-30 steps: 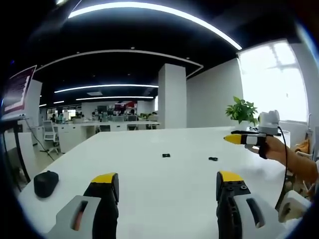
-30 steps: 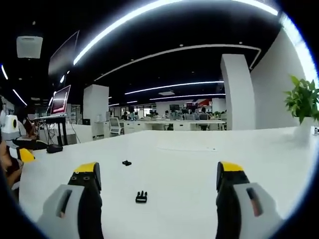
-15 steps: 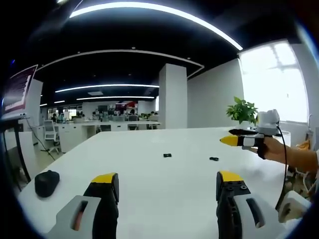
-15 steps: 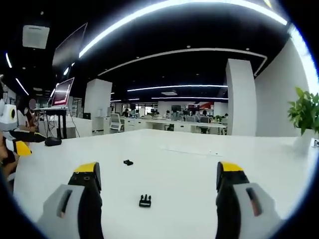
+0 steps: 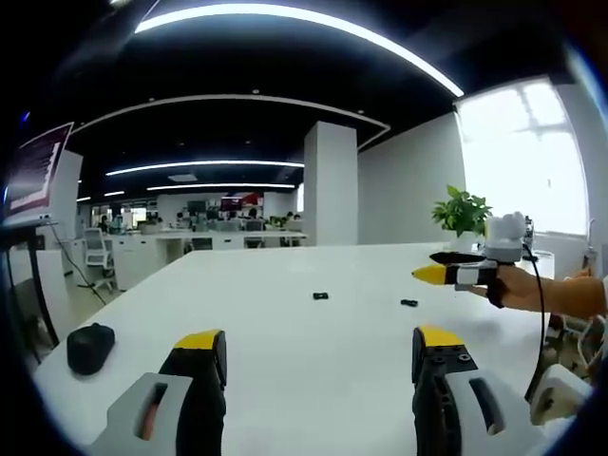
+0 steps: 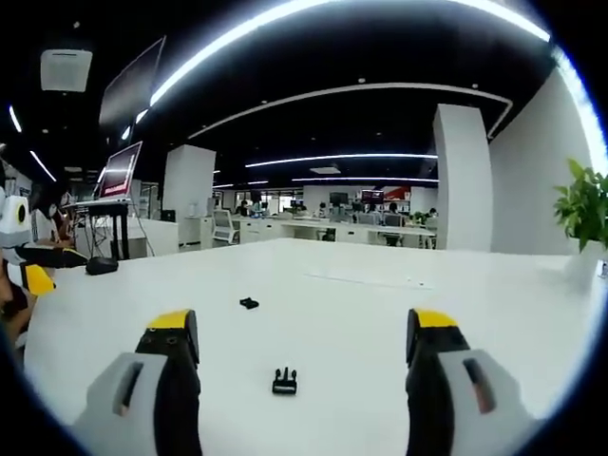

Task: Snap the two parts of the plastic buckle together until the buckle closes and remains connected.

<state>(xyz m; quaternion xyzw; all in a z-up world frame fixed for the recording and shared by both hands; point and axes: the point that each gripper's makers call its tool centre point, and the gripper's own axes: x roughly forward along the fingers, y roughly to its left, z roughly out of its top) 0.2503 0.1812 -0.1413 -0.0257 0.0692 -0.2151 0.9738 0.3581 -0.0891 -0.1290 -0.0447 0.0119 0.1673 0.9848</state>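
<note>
Two small black buckle parts lie apart on the white table (image 5: 313,351). In the left gripper view one part (image 5: 320,296) sits mid-table and the other part (image 5: 408,303) lies to its right. My left gripper (image 5: 318,347) stands open well short of both, nothing between its jaws. The right gripper (image 5: 446,272) comes in from the right, held in a hand above the table. In the right gripper view the pronged part (image 6: 284,381) lies between my open right gripper's (image 6: 302,332) jaws, ahead of the tips, and the other part (image 6: 249,303) lies farther off to the left.
A black computer mouse (image 5: 89,349) rests near the table's left edge. A potted plant (image 5: 463,215) stands at the far right of the table. Office desks and chairs (image 5: 97,256) fill the room behind. The left gripper (image 6: 24,256) and a hand show at the left edge.
The right gripper has moved forward over the table toward the pronged part, which now sits lower and closer between its jaws. The left gripper has stayed put.
</note>
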